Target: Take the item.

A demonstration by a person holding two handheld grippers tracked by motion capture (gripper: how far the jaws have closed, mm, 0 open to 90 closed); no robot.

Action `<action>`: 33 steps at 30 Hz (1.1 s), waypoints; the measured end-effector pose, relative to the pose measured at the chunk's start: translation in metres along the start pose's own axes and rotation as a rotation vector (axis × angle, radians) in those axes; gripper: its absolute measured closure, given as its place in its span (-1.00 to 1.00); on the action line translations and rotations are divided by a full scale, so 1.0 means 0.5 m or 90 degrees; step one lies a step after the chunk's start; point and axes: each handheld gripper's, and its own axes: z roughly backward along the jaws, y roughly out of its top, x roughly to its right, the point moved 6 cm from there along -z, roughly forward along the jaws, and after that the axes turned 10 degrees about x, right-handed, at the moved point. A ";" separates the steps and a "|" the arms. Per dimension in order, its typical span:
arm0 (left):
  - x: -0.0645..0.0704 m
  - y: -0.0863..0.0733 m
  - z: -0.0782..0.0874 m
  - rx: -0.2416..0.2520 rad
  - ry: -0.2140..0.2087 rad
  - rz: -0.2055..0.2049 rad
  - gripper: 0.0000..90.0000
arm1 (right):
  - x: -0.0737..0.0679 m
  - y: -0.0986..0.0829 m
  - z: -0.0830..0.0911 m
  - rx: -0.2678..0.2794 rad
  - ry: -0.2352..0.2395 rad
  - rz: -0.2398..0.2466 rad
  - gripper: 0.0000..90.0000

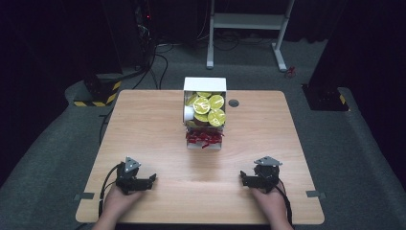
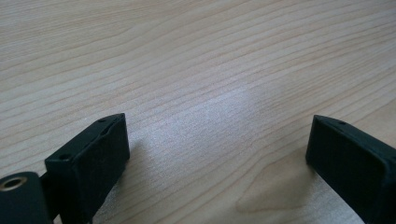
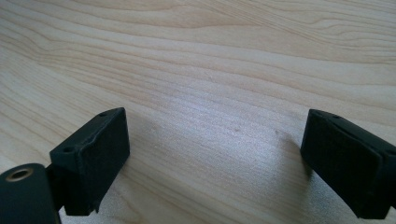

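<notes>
Left gripper [image 1: 152,179] near table [image 1: 158,120] front edge, jaws wide, empty. Right gripper [image 1: 243,178] likewise wide, empty, opposite side. White box [image 1: 205,85] well apart at far centre, holding yellow-lidded cups [image 1: 208,109], red packets [image 1: 205,137] at front. Judgement: approach box squarely, grip one cup by rim, avoid neighbours. Lid print too small to read.

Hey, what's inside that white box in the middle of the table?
The white box holds round yellow-green lidded cups, one white cup side, and red packets in its front section. Whatever lies beneath the top layer is covered.
</notes>
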 end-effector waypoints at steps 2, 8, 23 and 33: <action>0.000 0.000 0.000 0.000 0.000 0.000 -0.86 | 0.000 0.000 0.000 0.000 0.000 0.000 -0.82; 0.000 0.000 0.000 0.000 0.000 0.001 -0.85 | 0.000 0.000 0.000 0.000 0.000 0.000 -0.82; 0.000 0.000 0.000 0.001 0.001 0.001 -0.84 | -0.001 -0.001 0.003 -0.001 -0.001 -0.006 -0.78; 0.000 -0.001 0.001 0.001 0.003 0.003 -0.84 | -0.008 0.014 0.020 0.033 0.010 0.005 -0.67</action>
